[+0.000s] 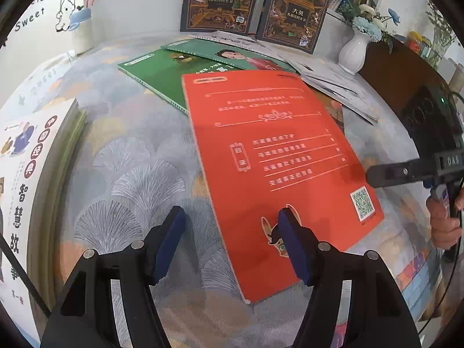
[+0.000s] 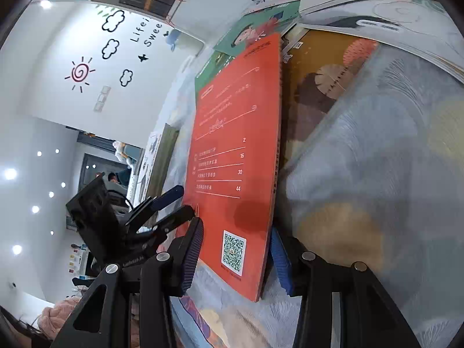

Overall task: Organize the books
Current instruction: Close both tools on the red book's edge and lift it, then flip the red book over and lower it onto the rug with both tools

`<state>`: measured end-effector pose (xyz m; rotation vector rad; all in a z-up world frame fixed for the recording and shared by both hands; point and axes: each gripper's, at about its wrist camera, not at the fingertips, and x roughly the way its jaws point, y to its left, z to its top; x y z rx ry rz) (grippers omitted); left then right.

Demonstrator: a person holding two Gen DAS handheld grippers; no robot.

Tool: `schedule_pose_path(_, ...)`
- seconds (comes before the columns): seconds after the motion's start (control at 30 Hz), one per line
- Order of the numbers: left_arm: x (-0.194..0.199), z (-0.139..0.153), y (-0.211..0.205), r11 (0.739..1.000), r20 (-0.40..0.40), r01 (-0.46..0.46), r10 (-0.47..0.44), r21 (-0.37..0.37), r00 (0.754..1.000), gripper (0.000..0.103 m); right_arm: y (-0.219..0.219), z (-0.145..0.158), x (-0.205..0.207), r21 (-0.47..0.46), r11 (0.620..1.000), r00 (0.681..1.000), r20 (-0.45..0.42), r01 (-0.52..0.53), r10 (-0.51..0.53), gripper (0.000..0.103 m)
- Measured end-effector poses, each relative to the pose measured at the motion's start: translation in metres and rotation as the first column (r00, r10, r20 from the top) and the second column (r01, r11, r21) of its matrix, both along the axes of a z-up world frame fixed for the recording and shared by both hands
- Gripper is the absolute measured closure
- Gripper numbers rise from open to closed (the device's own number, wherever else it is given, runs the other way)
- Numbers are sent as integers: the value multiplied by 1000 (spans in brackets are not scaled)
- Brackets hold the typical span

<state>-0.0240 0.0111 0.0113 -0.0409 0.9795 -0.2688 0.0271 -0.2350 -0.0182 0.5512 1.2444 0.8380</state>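
Note:
A red book (image 1: 269, 156) lies back cover up on the patterned tablecloth (image 1: 130, 174), overlapping a green book (image 1: 156, 78). My left gripper (image 1: 232, 232) is open at its near edge: one blue pad rests over the book's near corner, the other hangs above the cloth. In the right wrist view the red book's (image 2: 232, 159) corner with the QR code sits between the fingers of my right gripper (image 2: 236, 258), which stands open; I see no firm pinch. From the left wrist view the right gripper's finger (image 1: 388, 171) reaches the book's right edge.
A second green book (image 1: 220, 55) and open white books (image 1: 333, 84) lie further back. Two dark blue books (image 1: 220, 0) stand against the shelf beside a white vase (image 1: 353, 52). A stack of books (image 1: 29, 174) sits at the left. A brown book (image 2: 319, 87) lies under the red one.

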Motion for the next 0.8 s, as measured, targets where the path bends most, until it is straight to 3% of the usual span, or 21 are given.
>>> schedule_pose_path(0.03,0,0,0,1000,2,3,-3,0,1000,38,2,2,-2,-21,1000,1000,7,6,-6,59)
schedule_pose_path(0.1,1,0,0,1000,2,12,-12,3,1000,38,9,8,-7,-95,995,999,46,12,-8,70)
schedule_pose_path(0.17,1,0,2,1000,1,18,-18,-9,1000,37,21,9,-13,-29,995,995,37,-92,93,77)
schedule_pose_path(0.2,1,0,3,1000,1,14,-14,-15,1000,34,22,8,-15,9,995,995,19,-95,95,79)
schedule_pose_path(0.27,2,0,9,999,2,16,-15,-35,1000,34,24,12,-20,49,997,998,47,-54,51,91)
schedule_pose_path(0.33,3,0,13,998,-6,18,-19,-65,1000,34,21,14,-19,54,998,998,53,21,-24,92)
schedule_pose_path(0.4,4,1,14,997,-13,23,-24,-69,1000,34,16,12,-18,113,989,996,3,94,-95,95)
schedule_pose_path(0.5,3,5,17,996,-57,16,-21,-83,998,35,19,25,-21,116,987,994,-37,107,-104,96)
schedule_pose_path(0.6,-8,18,26,993,-106,-15,2,-120,994,36,13,74,-28,26,996,996,35,84,-85,97)
schedule_pose_path(0.73,-41,48,35,994,-8,-12,11,-109,1000,36,4,173,-47,-191,972,965,248,136,-87,98)
schedule_pose_path(0.8,-53,56,41,990,17,-2,5,-139,1000,36,27,206,-69,-310,940,930,366,143,-21,97)
